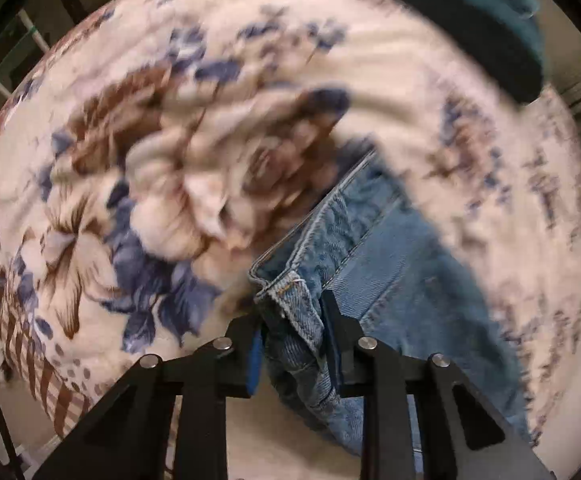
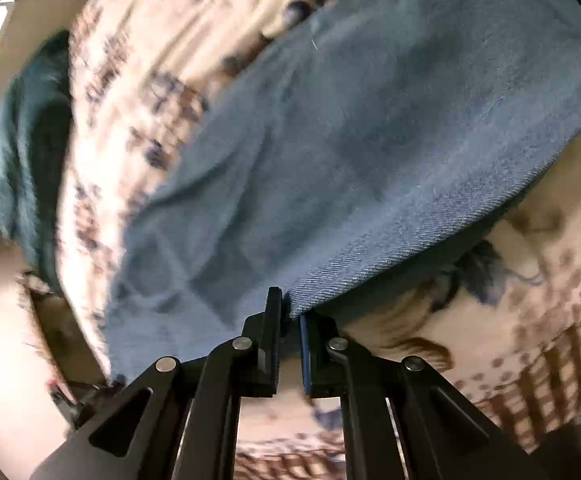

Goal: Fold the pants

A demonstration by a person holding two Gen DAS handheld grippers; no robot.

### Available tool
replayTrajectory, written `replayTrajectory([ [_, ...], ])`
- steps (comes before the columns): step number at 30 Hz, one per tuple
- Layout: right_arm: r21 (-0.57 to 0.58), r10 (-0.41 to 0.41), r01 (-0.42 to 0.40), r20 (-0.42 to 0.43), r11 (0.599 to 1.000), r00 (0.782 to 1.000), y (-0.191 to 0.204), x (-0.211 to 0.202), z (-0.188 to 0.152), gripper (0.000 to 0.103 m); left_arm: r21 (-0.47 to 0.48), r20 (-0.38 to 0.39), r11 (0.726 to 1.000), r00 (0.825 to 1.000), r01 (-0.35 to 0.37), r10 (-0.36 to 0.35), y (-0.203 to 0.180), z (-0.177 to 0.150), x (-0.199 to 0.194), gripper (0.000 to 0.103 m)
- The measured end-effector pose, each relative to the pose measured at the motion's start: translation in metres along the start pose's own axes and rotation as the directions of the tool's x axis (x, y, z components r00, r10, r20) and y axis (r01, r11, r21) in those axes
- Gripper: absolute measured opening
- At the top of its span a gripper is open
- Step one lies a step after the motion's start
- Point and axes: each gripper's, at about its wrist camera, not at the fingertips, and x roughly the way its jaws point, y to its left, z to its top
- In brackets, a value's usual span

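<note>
Hanging from both grippers, the pants (image 1: 374,240) are light-blue washed denim with a stitched waistband, twill weave and soft creases; they sit above a bed covered by a floral blanket (image 1: 138,168). In the left wrist view the left gripper (image 1: 294,320) is clenched on a bunched waistband corner, its blue-padded black fingers pressing the doubled, stitched hem. In the right wrist view the right gripper (image 2: 290,320) pinches a plain folded edge of the denim between its narrow jaws, and the fabric spreads away in a broad sheet with faint fold lines. That blanket is plush, cream with brown and blue flowers and a checked border. A dark teal cloth (image 1: 482,24) lies at its far edge
</note>
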Motion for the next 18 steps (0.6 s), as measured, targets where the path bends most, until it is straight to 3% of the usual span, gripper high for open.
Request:
replayTrajectory([
  [3,-0.039,0.084,-0.082,0.06,0.996,0.995,0.004,-0.021,-0.003,0.007,0.047,0.088,0.998,0.995,0.042,-0.046,-0.01,0.006,-0.023,0.022],
  [5,-0.062,0.114,-0.109,0.068,0.992,0.991,0.004,-0.018,-0.006,0.007,0.072,0.115,0.997,0.992,0.041,-0.049,-0.015,0.01,-0.019,0.022],
  [8,-0.088,0.08,-0.078,0.021,0.993,0.997,-0.012,0.009,-0.012,0.007,0.07,0.067,0.997,0.998,-0.013,0.008,-0.001,0.006,0.02,0.022],
  [10,-0.073,0.033,-0.036,-0.038,0.997,0.999,-0.028,0.036,-0.016,0.007,0.043,-0.005,0.998,0.999,-0.038,0.039,0.019,-0.001,0.046,0.023],
  [13,0.0,0.024,-0.024,-0.119,1.0,0.993,-0.053,0.056,-0.018,0.008,0.037,-0.02,0.999,0.999,-0.032,0.032,0.032,-0.008,0.048,0.032],
  [16,0.04,0.067,-0.062,-0.165,0.997,0.984,-0.067,0.044,-0.016,0.025,0.13,0.018,0.983,0.991,-0.131,0.13,0.015,-0.016,0.026,0.039],
  [18,0.052,0.067,-0.06,-0.145,0.997,0.987,-0.078,0.025,-0.012,0.053,0.198,0.052,0.963,0.983,-0.184,0.177,-0.003,-0.028,0.009,0.041],
])
